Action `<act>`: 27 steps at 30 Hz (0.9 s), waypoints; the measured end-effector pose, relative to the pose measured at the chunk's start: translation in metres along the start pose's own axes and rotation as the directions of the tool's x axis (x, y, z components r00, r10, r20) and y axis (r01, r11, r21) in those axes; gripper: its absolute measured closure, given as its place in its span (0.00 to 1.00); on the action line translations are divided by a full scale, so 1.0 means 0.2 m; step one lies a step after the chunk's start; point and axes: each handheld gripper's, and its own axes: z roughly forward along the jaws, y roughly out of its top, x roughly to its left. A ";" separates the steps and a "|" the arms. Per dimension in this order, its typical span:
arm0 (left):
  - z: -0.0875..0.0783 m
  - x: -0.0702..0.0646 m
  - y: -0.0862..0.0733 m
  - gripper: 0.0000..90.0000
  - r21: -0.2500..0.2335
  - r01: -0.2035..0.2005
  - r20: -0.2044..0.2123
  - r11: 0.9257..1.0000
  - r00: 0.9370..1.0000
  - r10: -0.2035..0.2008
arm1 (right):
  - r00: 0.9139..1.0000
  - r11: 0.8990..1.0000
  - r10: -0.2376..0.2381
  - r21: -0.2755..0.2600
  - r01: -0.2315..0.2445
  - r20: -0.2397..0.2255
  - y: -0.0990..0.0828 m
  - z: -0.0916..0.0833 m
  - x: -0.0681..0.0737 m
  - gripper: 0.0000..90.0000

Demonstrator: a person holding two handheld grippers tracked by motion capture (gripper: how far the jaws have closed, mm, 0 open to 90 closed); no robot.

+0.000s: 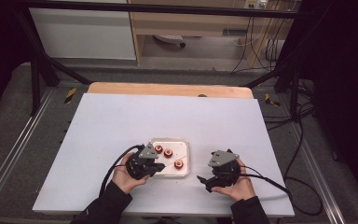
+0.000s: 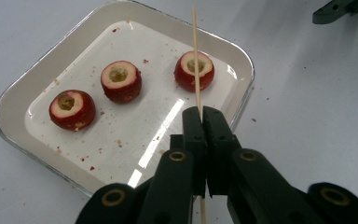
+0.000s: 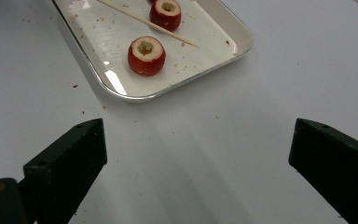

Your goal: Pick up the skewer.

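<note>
Slippage is the main risk: the thin wooden skewer (image 2: 196, 60) is pinched near its lower end by the left gripper (image 2: 202, 114), jaws fully closed, so pushing off-centre could snap it or roll the cored red fruit (image 2: 194, 71) in the tray (image 2: 14, 93). The right gripper (image 3: 198, 154) hangs low over the white surface (image 3: 205, 154), jaws wide and empty, pointing towards the tray.

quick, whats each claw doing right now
Left claw: closed on the wooden skewer, above the tray of cored red fruits.
Right claw: open, holding nothing, over the white table beside the tray.
</note>
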 end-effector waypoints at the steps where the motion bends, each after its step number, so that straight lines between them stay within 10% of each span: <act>1: 0.00 0.00 0.01 0.98 0.004 -0.006 0.000 1.000 1.000 0.006 | 1.000 1.000 -0.023 0.005 0.023 0.004 0.01 0.00 0.01 0.06; 11: 0.03 -0.05 0.08 0.98 0.044 -0.059 0.018 0.997 0.998 0.058 | 0.978 0.977 -0.207 0.061 0.205 0.015 0.10 0.03 0.09 0.11; 20: 0.09 -0.12 0.17 0.98 0.077 -0.109 0.038 0.991 0.994 0.107 | 0.937 0.935 -0.349 0.082 0.346 0.023 0.11 0.04 0.13 0.23; 27: 0.13 -0.17 0.25 0.98 0.090 -0.133 0.061 0.987 0.990 0.127 | 0.887 0.886 -0.461 0.073 0.459 0.018 0.10 0.04 0.14 0.39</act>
